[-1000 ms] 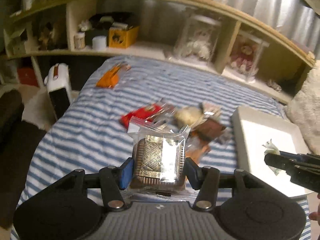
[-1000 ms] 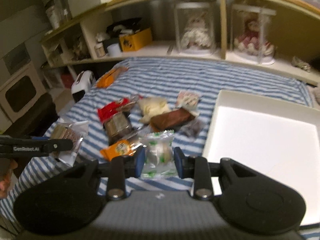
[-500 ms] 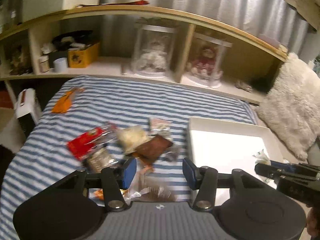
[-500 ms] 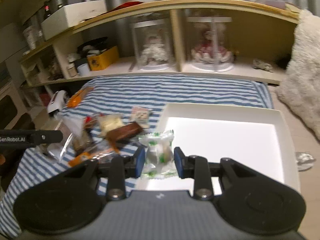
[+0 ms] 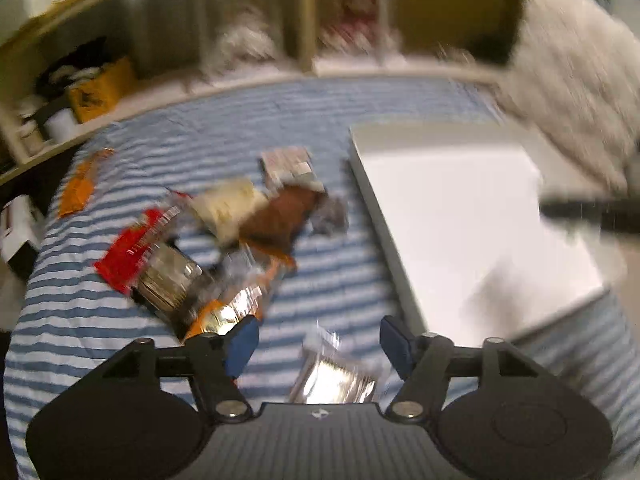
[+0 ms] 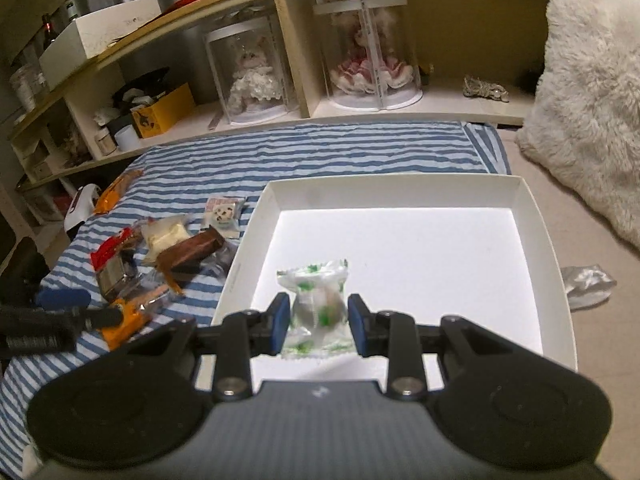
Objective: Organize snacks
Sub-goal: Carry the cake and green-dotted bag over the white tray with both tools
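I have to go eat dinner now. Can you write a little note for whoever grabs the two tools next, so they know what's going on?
Left tool: jaws have just been opening; the shiny clear-wrapped biscuit packet sits loose between them, over the striped blanket, not pinched.
Right tool: shut on the green-and-white wrapped candy, held above the white tray.
Tray: looks bare inside.
Snack pile: red, cream, brown and orange packets beside the tray on the blanket; one orange packet lies farther off.
Done: nothing is in the tray yet.
Left: set the candy down, re-grab the biscuit, then move the pile.
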`<state>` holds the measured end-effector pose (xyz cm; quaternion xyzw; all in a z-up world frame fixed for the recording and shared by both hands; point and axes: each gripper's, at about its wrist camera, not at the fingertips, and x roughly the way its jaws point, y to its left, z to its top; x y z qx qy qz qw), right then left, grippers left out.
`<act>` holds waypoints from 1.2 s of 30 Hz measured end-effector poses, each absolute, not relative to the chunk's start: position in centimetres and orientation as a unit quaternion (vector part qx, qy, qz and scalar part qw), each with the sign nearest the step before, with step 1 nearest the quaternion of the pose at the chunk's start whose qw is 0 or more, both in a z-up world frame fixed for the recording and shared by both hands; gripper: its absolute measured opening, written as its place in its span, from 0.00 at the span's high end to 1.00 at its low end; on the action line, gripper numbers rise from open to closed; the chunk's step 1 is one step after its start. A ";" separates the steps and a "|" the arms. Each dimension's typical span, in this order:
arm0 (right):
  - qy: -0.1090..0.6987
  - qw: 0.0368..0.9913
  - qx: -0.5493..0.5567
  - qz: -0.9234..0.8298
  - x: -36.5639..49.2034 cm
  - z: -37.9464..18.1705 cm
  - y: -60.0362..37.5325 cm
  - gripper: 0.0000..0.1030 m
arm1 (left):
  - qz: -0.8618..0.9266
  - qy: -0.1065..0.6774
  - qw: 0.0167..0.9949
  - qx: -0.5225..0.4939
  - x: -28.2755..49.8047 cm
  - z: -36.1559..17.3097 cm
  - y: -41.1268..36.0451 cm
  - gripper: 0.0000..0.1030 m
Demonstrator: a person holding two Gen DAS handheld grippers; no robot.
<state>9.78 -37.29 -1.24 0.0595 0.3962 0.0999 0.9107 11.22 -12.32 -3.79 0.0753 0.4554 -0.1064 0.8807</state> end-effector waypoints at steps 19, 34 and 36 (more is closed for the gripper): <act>0.412 0.903 0.057 0.106 10.1 -1.8 -37.5 0.64 | -0.174 0.515 0.832 0.110 12.0 -9.9 -12.0 0.46; 0.402 0.907 0.070 0.104 9.8 -1.4 -37.9 0.64 | -0.114 0.433 0.893 -0.050 14.8 -2.6 -14.9 0.46; 0.403 0.907 0.071 0.101 9.8 -1.5 -38.0 0.64 | -0.117 0.436 0.891 -0.059 15.4 -2.7 -16.0 0.46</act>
